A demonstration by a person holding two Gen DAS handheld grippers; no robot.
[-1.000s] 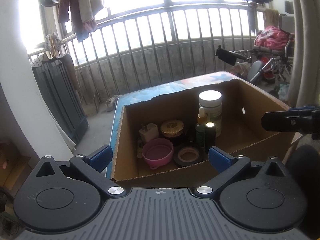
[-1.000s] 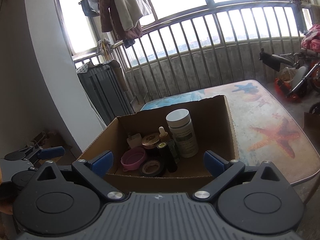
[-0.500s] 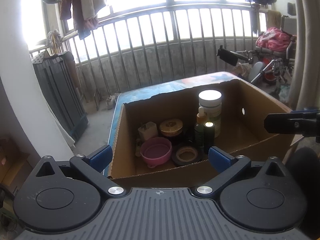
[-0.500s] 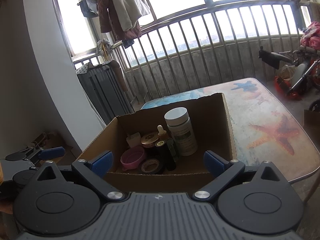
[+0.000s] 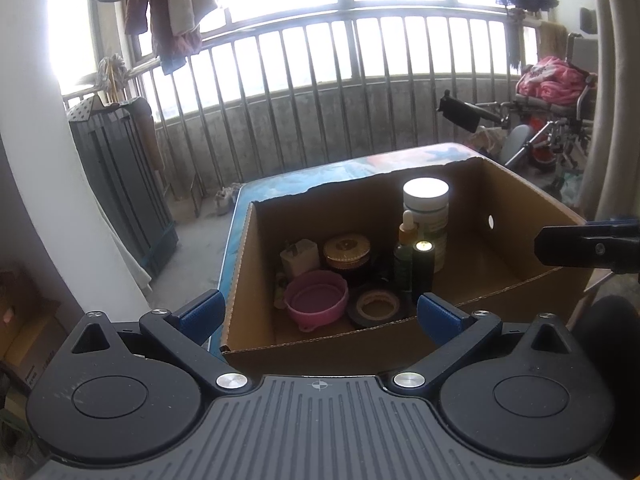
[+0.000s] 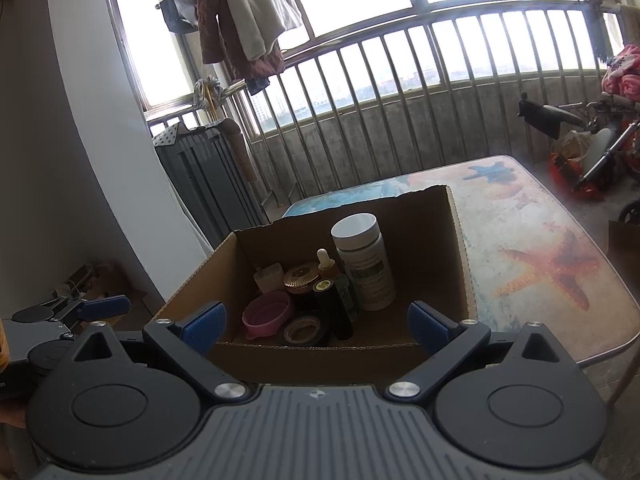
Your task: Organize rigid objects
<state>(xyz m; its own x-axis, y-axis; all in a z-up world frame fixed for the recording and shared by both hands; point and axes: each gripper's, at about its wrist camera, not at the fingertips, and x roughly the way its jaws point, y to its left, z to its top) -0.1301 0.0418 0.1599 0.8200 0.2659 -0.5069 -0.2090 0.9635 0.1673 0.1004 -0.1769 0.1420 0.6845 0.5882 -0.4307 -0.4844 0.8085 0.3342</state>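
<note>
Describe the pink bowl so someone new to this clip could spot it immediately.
Find the open cardboard box on the starfish-print table. Inside, near its front left, sits the pink bowl, beside a black tape roll. It is the only pink, open-topped item there.

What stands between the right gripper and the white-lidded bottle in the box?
The box's near wall lies below the right gripper. Inside, the black bottle and dropper bottle stand in front of the white-lidded bottle, slightly left. From above, nothing blocks it.
</note>
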